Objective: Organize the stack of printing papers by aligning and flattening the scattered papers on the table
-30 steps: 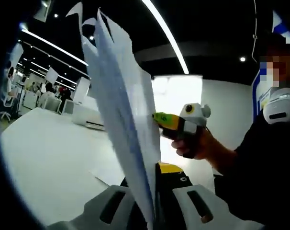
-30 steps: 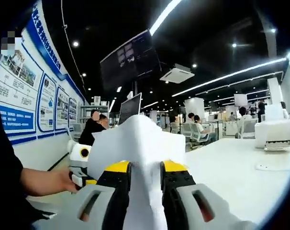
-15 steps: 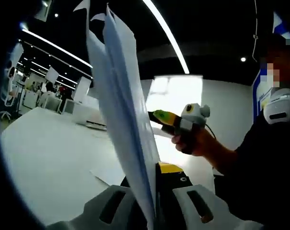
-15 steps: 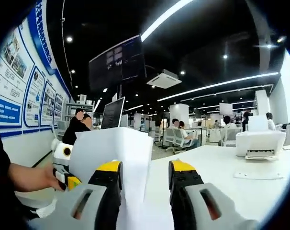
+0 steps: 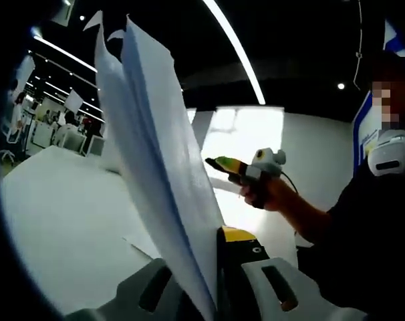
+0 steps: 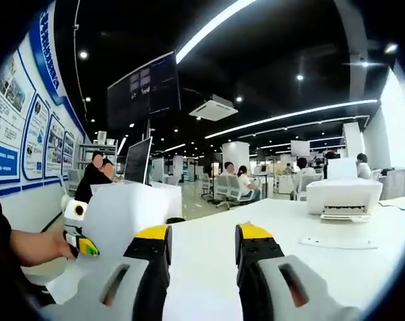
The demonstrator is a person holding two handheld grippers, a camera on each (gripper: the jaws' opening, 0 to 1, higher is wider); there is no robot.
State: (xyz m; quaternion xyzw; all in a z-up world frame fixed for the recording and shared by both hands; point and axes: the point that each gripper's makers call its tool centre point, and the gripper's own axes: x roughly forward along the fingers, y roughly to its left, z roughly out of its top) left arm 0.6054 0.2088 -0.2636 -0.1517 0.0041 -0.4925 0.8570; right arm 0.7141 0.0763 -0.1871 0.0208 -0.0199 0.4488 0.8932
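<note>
Your left gripper [image 5: 212,271] clamps the papers [image 5: 159,167] upright above the counter [image 5: 62,221]; your right gripper [image 6: 201,257] hangs released, empty. Next: regrasp and tap edges level.

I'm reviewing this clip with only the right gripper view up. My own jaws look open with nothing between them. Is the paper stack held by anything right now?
Observer: Yes. In the left gripper view, the left gripper is shut on the stack of papers, which stands up nearly on edge.
Operator: Are the sheets aligned?
Observer: Not fully. Their top corners fan apart at the upper end of the stack.
Operator: Where is my right gripper relative to that stack?
Observer: The right gripper sits beside the stack's far face, held in the person's hand, jaws pointing towards the paper.
</note>
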